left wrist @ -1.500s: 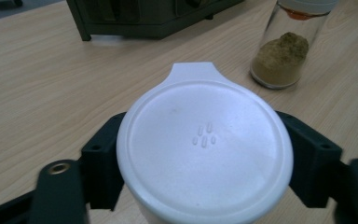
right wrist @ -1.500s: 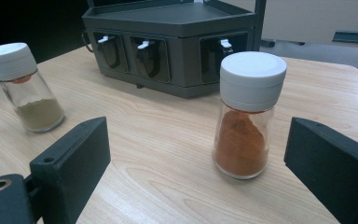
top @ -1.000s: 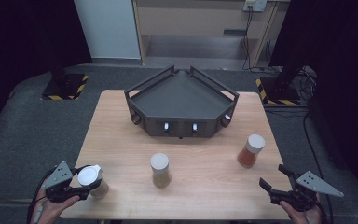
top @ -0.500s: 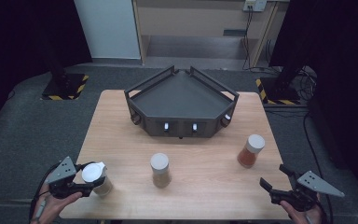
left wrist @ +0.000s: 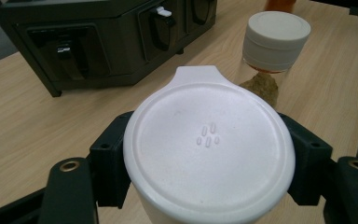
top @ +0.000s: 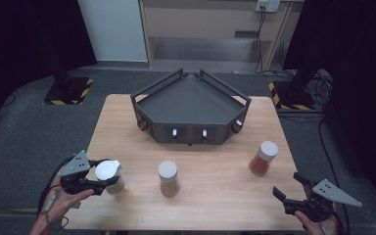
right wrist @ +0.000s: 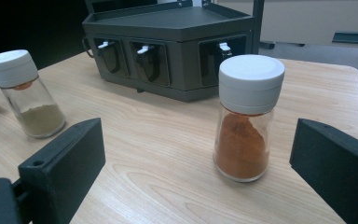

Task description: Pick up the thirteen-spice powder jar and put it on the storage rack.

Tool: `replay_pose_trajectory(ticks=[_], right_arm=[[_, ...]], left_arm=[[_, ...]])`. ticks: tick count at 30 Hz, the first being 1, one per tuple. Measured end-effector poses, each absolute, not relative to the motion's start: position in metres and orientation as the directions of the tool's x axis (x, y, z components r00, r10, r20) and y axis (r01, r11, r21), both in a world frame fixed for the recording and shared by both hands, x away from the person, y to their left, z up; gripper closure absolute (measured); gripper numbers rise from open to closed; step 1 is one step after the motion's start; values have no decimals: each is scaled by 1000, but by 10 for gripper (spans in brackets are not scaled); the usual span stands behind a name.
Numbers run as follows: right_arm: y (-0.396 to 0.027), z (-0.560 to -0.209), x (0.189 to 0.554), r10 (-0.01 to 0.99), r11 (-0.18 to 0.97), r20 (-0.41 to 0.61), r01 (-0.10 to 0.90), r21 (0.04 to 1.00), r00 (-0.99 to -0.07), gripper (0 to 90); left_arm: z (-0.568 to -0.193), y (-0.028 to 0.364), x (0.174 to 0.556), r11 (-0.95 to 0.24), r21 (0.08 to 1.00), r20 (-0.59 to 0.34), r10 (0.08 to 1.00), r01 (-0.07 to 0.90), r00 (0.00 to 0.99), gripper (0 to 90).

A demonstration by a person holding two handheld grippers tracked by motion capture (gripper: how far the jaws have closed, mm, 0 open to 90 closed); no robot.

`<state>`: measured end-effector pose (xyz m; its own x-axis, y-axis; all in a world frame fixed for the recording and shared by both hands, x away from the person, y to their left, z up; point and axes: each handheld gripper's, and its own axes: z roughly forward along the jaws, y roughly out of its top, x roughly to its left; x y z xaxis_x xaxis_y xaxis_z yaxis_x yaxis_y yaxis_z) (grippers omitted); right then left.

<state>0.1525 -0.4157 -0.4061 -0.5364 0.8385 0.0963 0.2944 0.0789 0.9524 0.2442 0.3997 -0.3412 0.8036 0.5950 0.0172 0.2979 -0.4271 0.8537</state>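
My left gripper (top: 104, 180) is shut on a spice jar with a white flip lid (left wrist: 208, 149), holding it just above the table's front left. A second jar (top: 168, 178) with tan powder stands mid-table, to the right of the held one. A third jar (top: 263, 157) with orange powder stands at the right. My right gripper (top: 285, 195) hovers at the front right corner; its jaws have just been opening and nothing is between them. In the right gripper view the orange jar (right wrist: 247, 121) stands ahead of the open jaws, apart from them.
A dark wedge-shaped rack (top: 188, 133) with small white switches on its front wall sits at the back middle of the wooden table (top: 215, 166). It also appears behind the jars in the left gripper view (left wrist: 98, 42) and the right gripper view (right wrist: 168, 51).
My left gripper has carried the white-lidded jar up and to the right, toward the table's middle. The right hand has stayed where it was.
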Motion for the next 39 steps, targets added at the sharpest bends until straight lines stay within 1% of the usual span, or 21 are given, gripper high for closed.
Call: replay_pose_trajectory(ticks=[5,12,21,35,39], right_arm=[[-416,-406,152,838,80,95,293,953,-538,36],[-415,-406,153,838,81,97,298,951,-536,36],[-415,-406,153,837,86,94,299,950,-540,37],[-416,-406,154,834,84,100,303,949,-543,37],[-416,-406,154,833,83,101,304,949,-544,37]], left_arm=[[-326,395,259,-435,854,18,574,287,819,301],[-316,392,274,-425,861,11,563,278,827,301],[-299,380,302,-427,867,5,522,257,853,301],[-273,343,345,-441,870,15,468,219,883,301],[-270,336,353,-439,872,16,467,216,884,301]])
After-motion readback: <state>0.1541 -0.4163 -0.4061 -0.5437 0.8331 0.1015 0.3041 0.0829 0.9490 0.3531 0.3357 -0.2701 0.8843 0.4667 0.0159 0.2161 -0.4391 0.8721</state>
